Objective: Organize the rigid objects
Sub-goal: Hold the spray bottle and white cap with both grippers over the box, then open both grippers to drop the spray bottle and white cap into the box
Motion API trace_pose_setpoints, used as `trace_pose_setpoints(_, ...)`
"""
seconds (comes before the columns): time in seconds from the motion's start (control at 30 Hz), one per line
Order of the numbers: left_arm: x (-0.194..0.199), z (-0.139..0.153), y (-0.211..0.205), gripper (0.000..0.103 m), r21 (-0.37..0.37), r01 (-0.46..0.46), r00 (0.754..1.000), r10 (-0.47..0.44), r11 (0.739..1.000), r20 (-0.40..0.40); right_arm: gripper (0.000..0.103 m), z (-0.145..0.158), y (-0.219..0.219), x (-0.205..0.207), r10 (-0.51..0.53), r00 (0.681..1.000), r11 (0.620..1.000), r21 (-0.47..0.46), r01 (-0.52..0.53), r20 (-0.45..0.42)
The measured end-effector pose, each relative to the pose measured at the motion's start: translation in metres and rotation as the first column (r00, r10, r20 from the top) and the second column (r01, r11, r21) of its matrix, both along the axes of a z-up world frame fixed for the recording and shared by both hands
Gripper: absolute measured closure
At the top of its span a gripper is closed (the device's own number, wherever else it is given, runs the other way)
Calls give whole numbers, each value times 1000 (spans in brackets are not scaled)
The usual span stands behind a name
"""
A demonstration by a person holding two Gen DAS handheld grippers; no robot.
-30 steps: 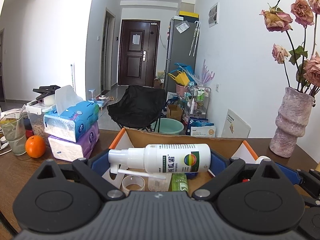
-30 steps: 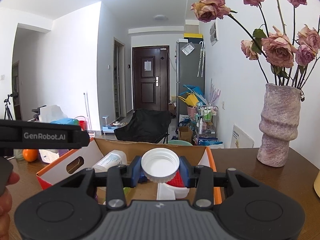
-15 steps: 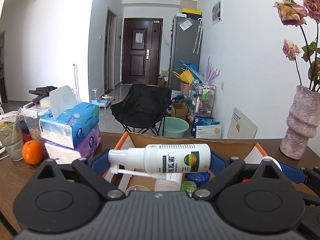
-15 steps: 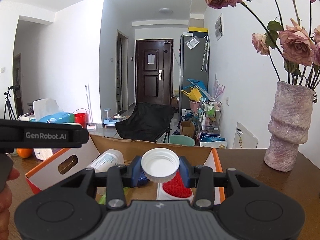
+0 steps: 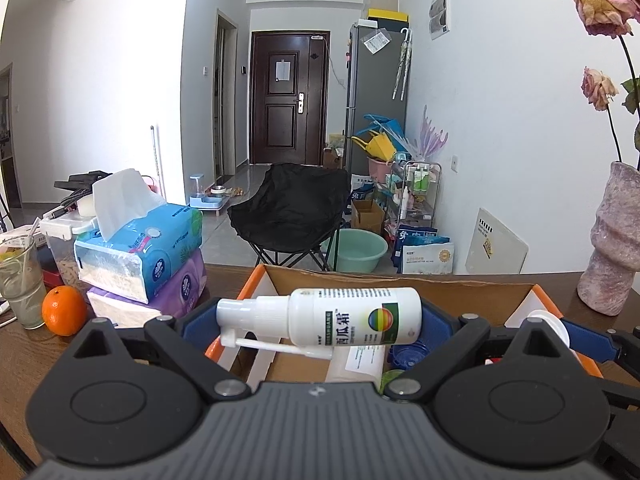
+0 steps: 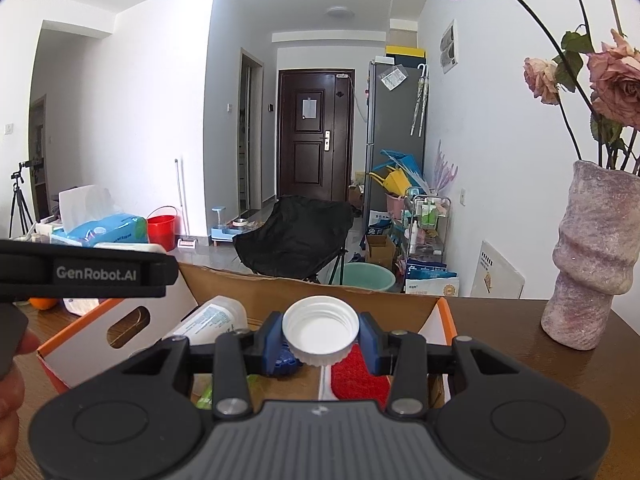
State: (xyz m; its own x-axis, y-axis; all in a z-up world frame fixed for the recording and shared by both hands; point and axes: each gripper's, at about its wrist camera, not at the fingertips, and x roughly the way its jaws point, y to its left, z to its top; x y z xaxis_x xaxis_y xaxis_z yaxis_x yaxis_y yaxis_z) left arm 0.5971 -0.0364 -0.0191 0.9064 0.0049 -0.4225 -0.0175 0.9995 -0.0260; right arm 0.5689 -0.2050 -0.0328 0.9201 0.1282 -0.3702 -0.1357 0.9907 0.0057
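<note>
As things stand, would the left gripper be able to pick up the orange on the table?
Probably not yet. The left gripper is shut on the spray bottle, held crosswise over the cardboard box, so its jaws are occupied. The orange sits unobstructed on the table beside the tissue packs.

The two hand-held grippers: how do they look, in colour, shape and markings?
Both are matte black plastic. The left hand-held gripper and the right hand-held gripper each have a ribbed grey centre plate, two round discs, angular linkage arms with silver pivot screws, and blue finger pads. The left one's side, seen from the right wrist view, bears a "GenRobot.AI" label.
</note>
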Motion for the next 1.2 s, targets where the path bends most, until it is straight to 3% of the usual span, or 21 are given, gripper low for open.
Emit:
trace_pose_setpoints(0.3,6,-2,0,4,10,-2,1000,2,1000,-23,63,-3,2,9,10,999,1000,-15,-10,-35)
trace_pose_setpoints(0.37,5,-1,1,0,4,3,1000,-3,1000,-22,62,-2,2,9,6,999,1000,-23,-7,-47)
trace_pose_setpoints(0.53,2,2,3,0,-1,0,1000,0,1000,-21,13,3,-3,5,-39,999,999,-37,37,-35)
trace_pose_setpoints(0.63,4,2,6,0,-10,-9,999,8,1000,-32,0,6,-7,3,-57,998,997,-43,57,-16)
trace_pose_setpoints(1.2,-3,6,4,0,-6,-24,999,24,1000,-26,0,12,-7,-8,-60,998,997,-54,61,12)
